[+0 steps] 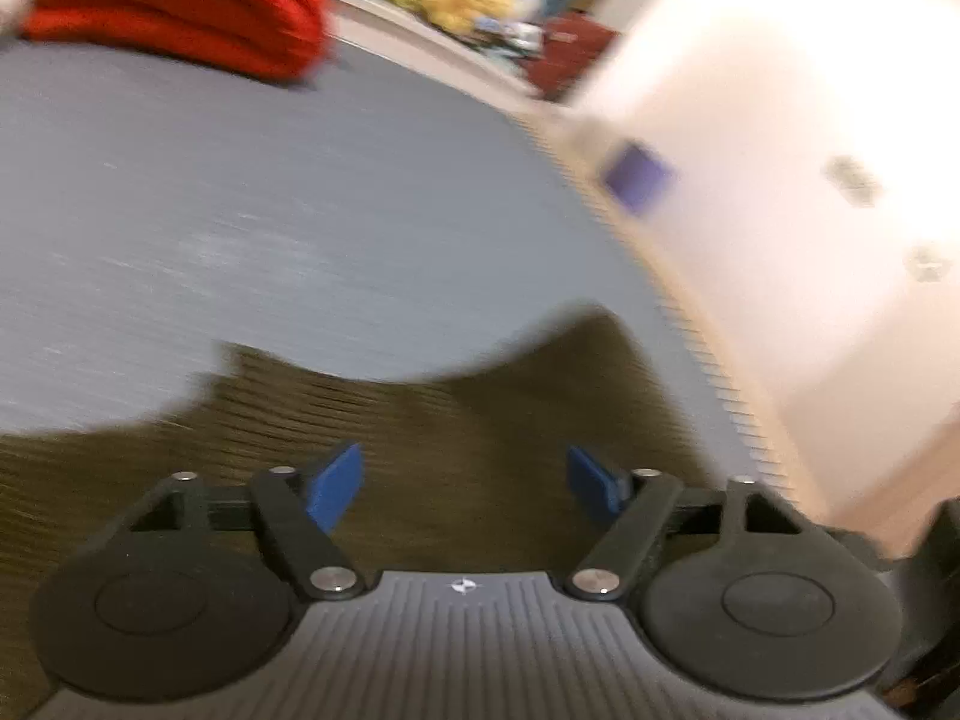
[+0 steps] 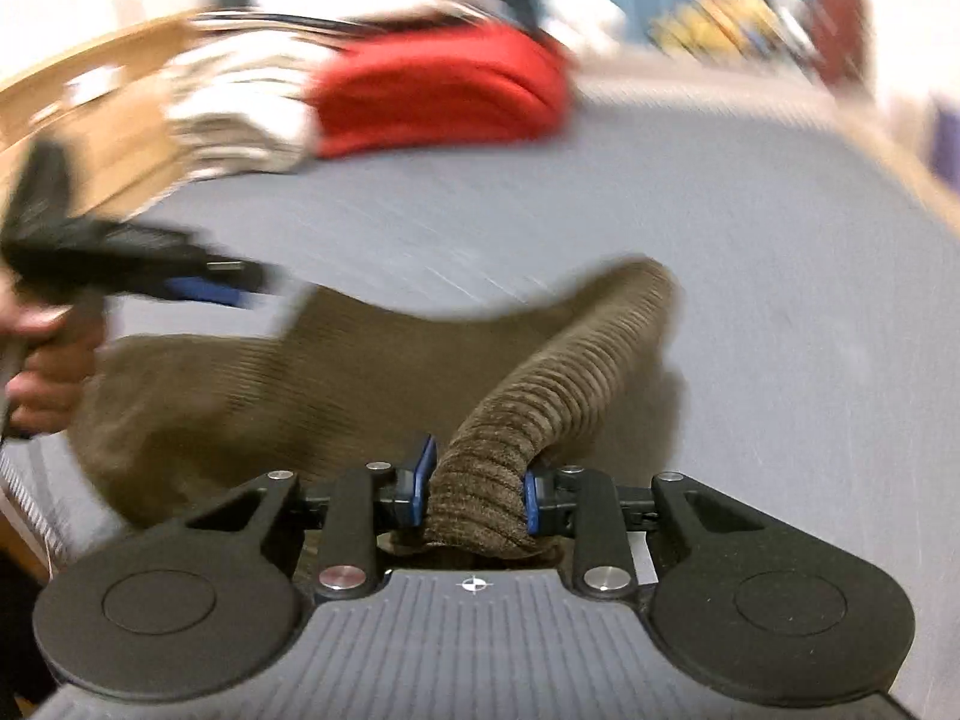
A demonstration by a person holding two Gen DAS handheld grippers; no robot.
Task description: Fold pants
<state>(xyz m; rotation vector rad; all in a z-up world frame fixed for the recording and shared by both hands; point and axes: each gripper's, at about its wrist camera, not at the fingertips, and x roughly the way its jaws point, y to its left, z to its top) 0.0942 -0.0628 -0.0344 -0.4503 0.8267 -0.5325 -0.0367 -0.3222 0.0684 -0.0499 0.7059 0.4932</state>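
Observation:
Brown corduroy pants (image 2: 336,372) lie on a grey bed surface (image 2: 660,192). My right gripper (image 2: 477,489) is shut on a bunched edge of the pants and holds it lifted off the bed. My left gripper (image 1: 465,483) is open and empty, with its blue pads apart just above the pants (image 1: 420,450). It also shows in the right wrist view (image 2: 228,285) at the left, held by a hand, above the far side of the pants. Both views are motion-blurred.
A folded red garment (image 1: 180,6) (image 2: 438,96) lies at the far side of the bed, next to a stack of pale folded clothes (image 2: 234,114). A white cabinet (image 1: 780,180) stands beyond the bed's right edge. Toys and clutter (image 1: 474,0) sit behind.

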